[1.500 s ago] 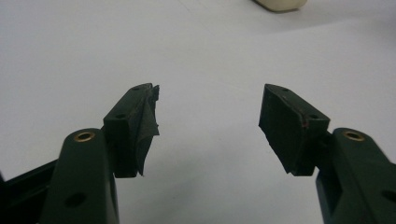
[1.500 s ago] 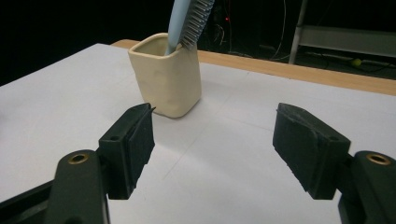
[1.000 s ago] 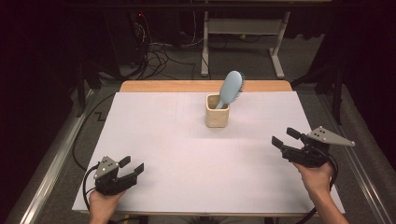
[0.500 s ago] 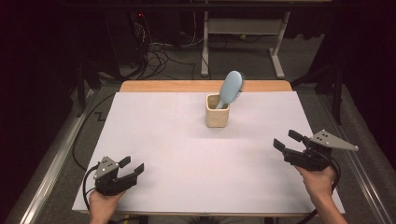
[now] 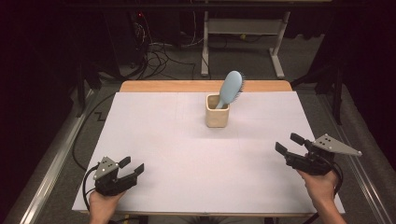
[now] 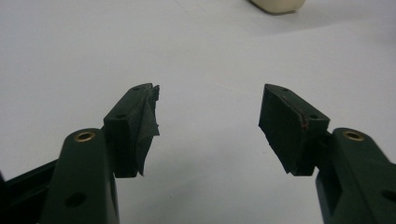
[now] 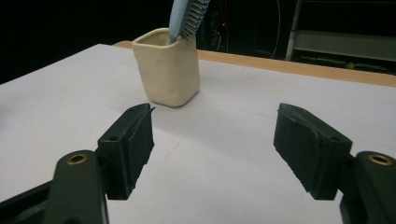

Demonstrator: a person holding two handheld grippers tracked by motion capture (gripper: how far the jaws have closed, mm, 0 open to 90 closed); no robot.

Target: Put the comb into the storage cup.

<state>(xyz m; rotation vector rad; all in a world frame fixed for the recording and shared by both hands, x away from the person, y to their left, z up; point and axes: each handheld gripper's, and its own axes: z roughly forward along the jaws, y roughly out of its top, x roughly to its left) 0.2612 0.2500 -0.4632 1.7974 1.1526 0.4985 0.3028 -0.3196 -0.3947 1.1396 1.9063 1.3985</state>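
So the blue hairbrush [image 5: 230,88] sits handle-down in the cream cup [image 5: 217,116] near the far middle of the white surface [image 5: 177,154], well apart from both my grippers. Left fingers [image 6: 135,126] and right fingers [image 7: 133,144] gape wide, empty, nothing between.

high view: above the near edge, looking forward and down | left gripper view: low, close over the table [image 6: 70,46] | right gripper view: low, facing the cup [image 7: 167,70]; cup shared by all
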